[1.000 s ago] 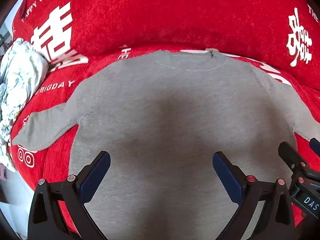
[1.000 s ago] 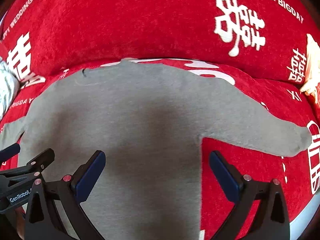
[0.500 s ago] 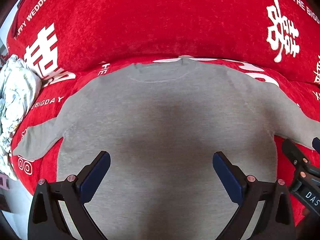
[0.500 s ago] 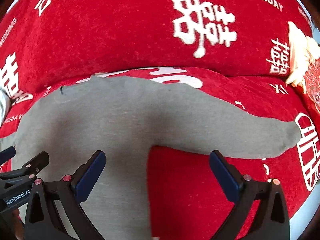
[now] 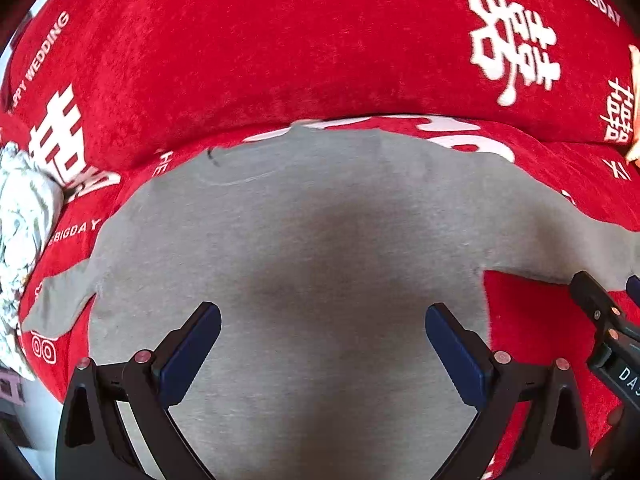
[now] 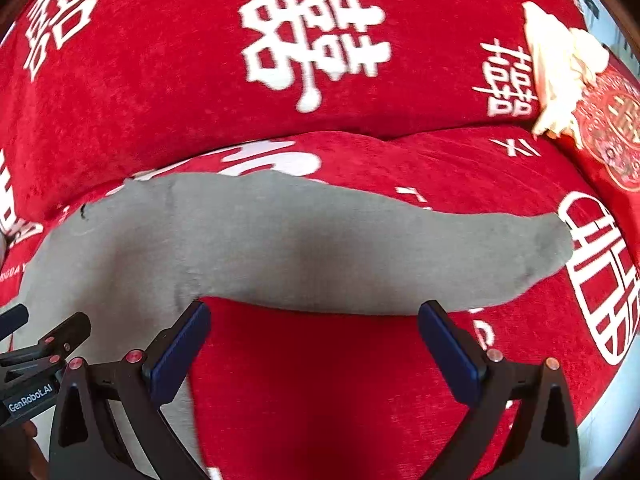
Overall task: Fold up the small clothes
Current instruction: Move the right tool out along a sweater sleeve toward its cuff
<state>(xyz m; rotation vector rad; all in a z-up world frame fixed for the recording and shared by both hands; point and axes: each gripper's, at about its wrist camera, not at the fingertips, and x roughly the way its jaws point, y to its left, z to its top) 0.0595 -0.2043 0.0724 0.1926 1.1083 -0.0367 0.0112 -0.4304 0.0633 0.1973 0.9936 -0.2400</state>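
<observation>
Your grey sweater (image 5: 320, 240) lay flat on the red sofa cover (image 5: 280, 48), neckline away, sleeves spread sideways; left gripper (image 5: 322, 344) and right gripper (image 6: 314, 340) gaped wide, empty; crumpled white cloth (image 5: 20, 232) lay left.

Home living room: sofa (image 5: 280, 52) under red wedding-print cover, cushion (image 6: 612, 136) at end.
</observation>
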